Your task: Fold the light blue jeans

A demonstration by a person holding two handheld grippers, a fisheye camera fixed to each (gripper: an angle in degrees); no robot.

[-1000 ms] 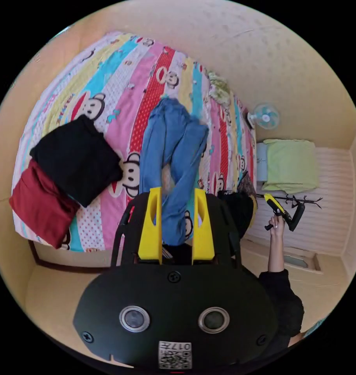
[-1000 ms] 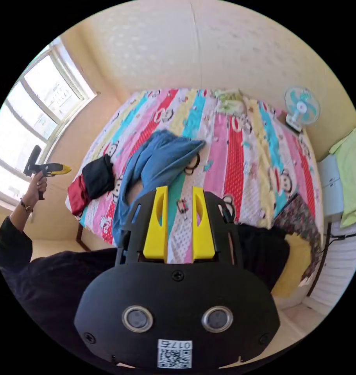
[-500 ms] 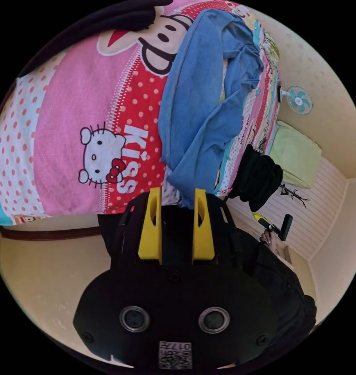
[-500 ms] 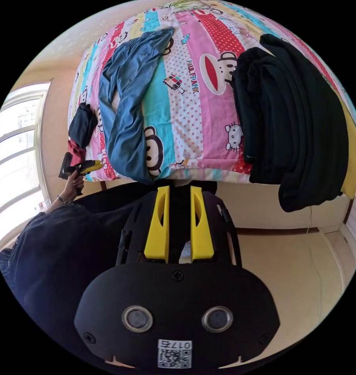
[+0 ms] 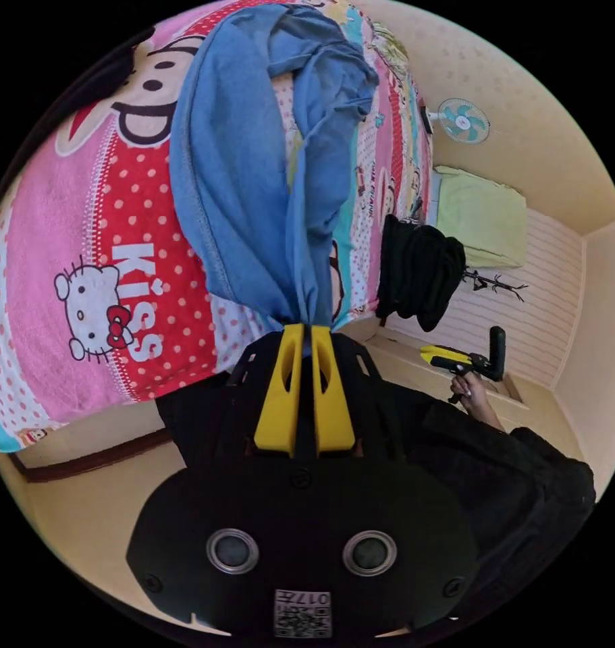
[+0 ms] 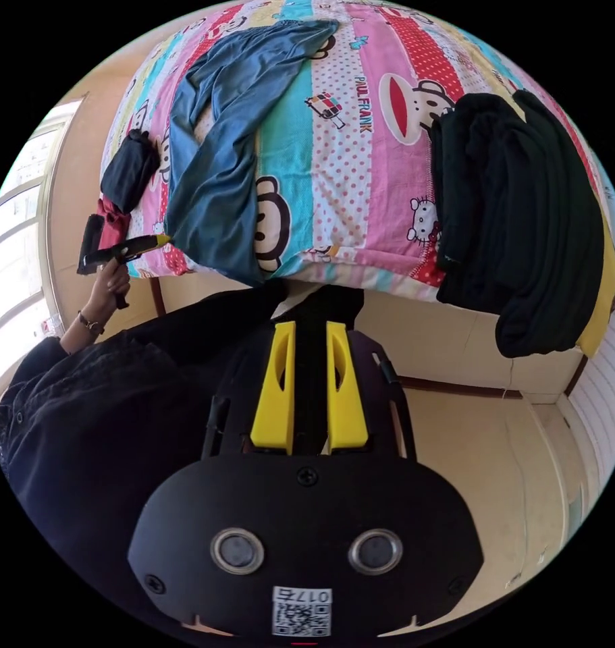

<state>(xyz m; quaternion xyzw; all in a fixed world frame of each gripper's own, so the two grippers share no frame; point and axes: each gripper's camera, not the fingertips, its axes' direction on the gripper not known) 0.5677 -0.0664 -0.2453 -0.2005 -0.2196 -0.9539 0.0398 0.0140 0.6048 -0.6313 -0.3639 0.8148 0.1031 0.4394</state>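
Light blue jeans (image 5: pixel 253 169): spread lengthwise on the striped cartoon bedsheet (image 5: pixel 71 223), hem at the bed's near edge.
Left gripper (image 5: pixel 304 331): jaws pinching that hem.
Right gripper (image 6: pixel 310 331): jaws apart, gripping nothing, below the bed edge over the person's dark clothing.

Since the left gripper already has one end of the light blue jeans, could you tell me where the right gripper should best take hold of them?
Probably the free corner of the same end of the light blue jeans, overhanging the bed edge beside the left gripper. Approach from the floor side, jaws straddling the hanging cloth. The right gripper is open below that edge.
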